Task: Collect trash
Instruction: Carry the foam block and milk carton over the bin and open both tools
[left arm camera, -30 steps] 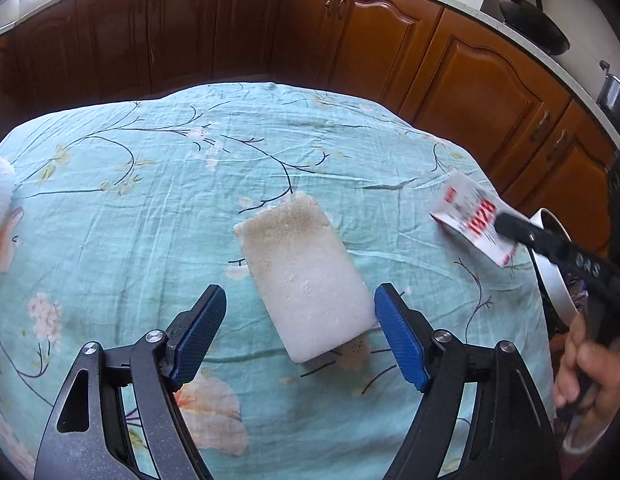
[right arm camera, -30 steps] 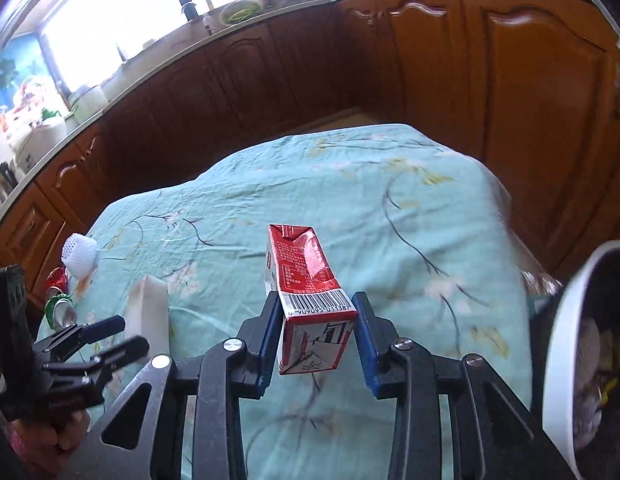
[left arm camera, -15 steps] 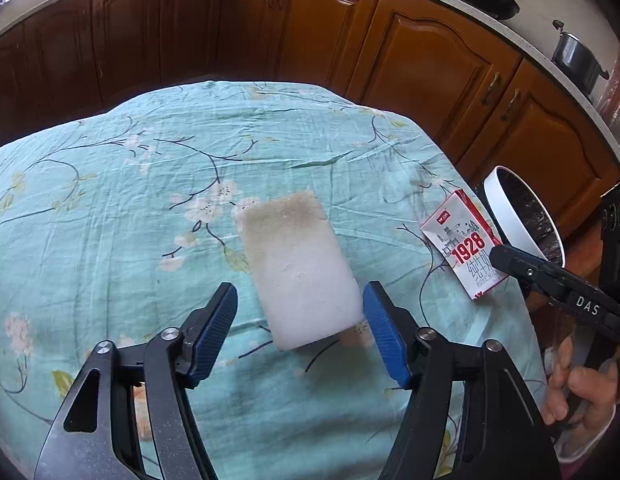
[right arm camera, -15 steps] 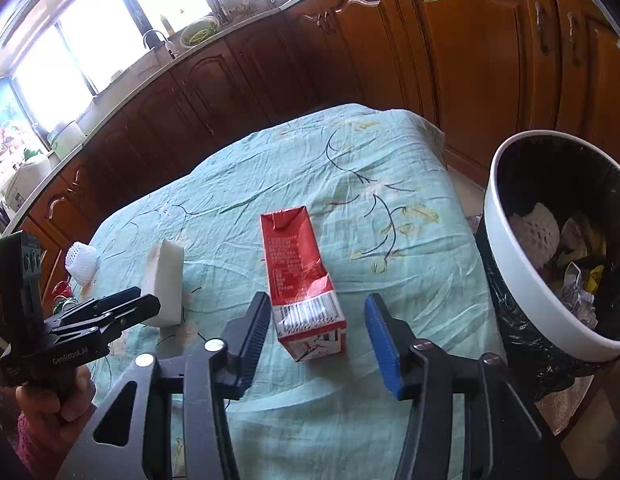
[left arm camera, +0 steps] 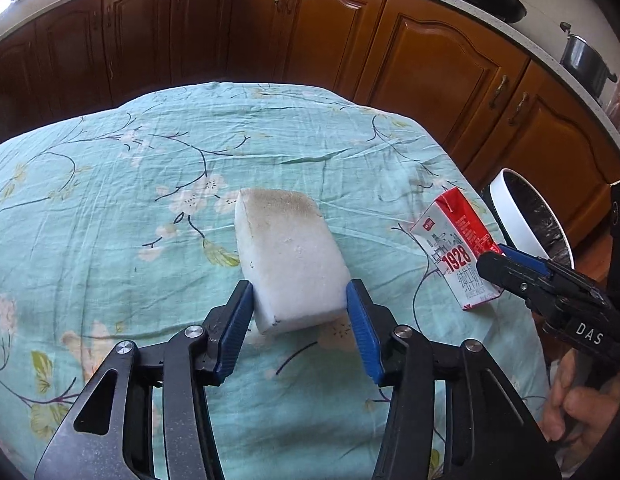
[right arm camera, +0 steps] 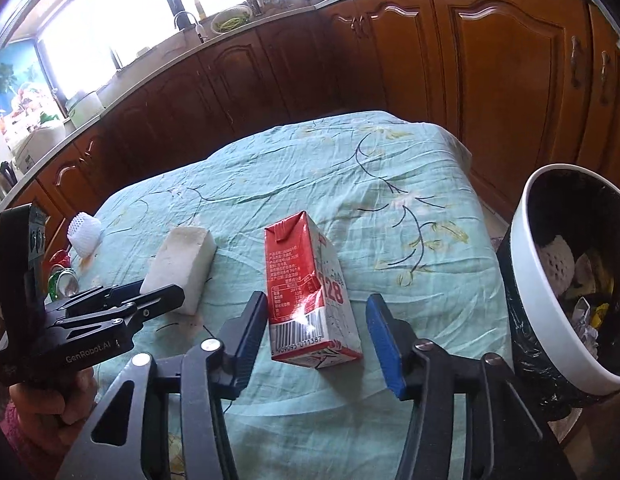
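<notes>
Fingers [left arm camera: 245,316] of your left gripper [left arm camera: 299,316] are closing around the soft, light sponge [left arm camera: 287,256] (nearly touching), so squeeze its sides gently.

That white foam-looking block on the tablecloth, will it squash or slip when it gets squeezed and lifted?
The white rectangular foam block looks porous and chunky, so it is probably light and gives a little. Its grainy surface should resist slipping. The left tool is closing with the block's near end between its blue pads, which straddle the flat sides, so it is unlikely to twist.
</notes>
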`<action>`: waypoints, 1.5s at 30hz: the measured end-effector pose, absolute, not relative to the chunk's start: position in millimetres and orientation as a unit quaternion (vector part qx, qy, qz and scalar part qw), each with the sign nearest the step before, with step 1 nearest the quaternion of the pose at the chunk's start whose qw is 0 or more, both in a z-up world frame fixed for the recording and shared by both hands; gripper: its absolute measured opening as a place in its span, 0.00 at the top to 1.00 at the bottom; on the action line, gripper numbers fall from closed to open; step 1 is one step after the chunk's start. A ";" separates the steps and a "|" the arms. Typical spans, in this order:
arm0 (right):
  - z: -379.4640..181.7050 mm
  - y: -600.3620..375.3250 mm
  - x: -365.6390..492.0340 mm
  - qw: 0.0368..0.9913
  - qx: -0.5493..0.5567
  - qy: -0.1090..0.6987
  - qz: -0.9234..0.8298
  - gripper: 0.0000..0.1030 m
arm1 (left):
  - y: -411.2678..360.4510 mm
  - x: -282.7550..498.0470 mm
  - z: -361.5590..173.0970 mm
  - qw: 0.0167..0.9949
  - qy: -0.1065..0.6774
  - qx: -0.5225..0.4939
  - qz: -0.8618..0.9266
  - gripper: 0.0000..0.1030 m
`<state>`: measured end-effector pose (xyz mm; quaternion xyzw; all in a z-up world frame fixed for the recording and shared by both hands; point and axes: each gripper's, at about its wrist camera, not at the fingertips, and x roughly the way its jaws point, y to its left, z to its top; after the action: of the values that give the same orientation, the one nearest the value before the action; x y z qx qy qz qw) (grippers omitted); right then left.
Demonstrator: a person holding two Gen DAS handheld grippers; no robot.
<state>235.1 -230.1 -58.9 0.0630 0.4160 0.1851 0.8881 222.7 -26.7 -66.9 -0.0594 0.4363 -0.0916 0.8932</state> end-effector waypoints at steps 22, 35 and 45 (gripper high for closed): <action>-53.9 -258.7 225.3 0.891 0.105 0.406 0.171 0.68 | -54.2 196.6 -48.4 0.890 0.427 -0.047 -0.150 0.56; -31.9 -342.7 174.9 0.906 0.175 0.371 0.107 0.68 | -136.0 195.1 -31.7 0.877 0.420 -0.005 -0.236 0.56; -23.2 -383.0 160.6 0.912 0.195 0.353 0.072 0.68 | -182.9 201.3 -17.0 0.871 0.413 0.023 -0.267 0.56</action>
<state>160.6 -383.0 -23.2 0.1949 0.3527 0.0719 0.9124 201.3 -182.9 -17.0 0.0230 0.4127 -0.2665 0.8707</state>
